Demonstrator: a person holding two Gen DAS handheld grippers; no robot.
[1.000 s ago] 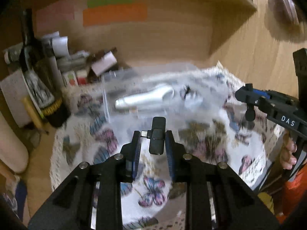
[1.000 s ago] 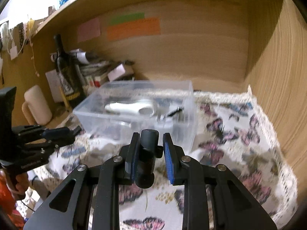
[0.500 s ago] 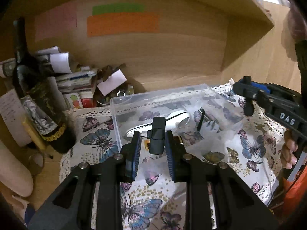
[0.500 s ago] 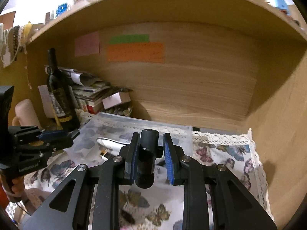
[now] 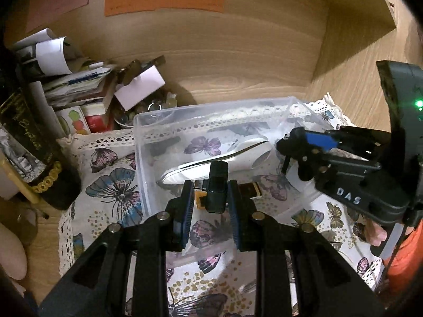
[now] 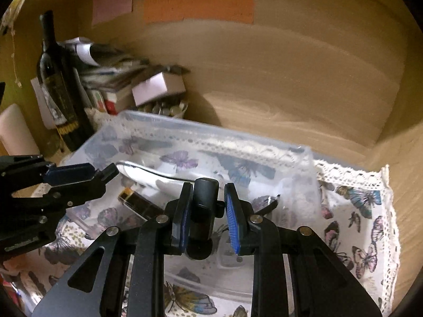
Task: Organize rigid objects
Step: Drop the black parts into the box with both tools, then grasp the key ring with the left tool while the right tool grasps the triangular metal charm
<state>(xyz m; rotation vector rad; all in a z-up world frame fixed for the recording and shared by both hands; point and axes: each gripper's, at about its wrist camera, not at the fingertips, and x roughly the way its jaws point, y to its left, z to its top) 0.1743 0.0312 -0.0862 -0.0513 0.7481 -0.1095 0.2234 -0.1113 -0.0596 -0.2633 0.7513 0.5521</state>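
A clear plastic box (image 5: 137,142) (image 6: 306,158) stands on the butterfly cloth. In it lie a white-and-silver handled tool (image 5: 238,150) (image 6: 148,170) and a dark brown-and-gold stick (image 5: 251,189) (image 6: 137,202). My left gripper (image 5: 208,195) is shut on a small black plug-like device (image 5: 218,185) and holds it over the box's near side. My right gripper (image 6: 207,211) holds a black cylindrical piece (image 6: 203,211) between its pads over the box; a small gap shows at the right pad. The right gripper also shows in the left wrist view (image 5: 298,145), the left in the right wrist view (image 6: 105,173).
A dark wine bottle (image 6: 56,84) (image 5: 29,145), stacked papers and boxes (image 5: 79,87) and a bowl of small metal bits (image 5: 156,105) crowd the back left. The wooden back wall (image 5: 238,52) and right side wall (image 6: 407,158) close the shelf in.
Both grippers have moved forward and down over the clear box, still holding their objects. The box now fills more of both views.
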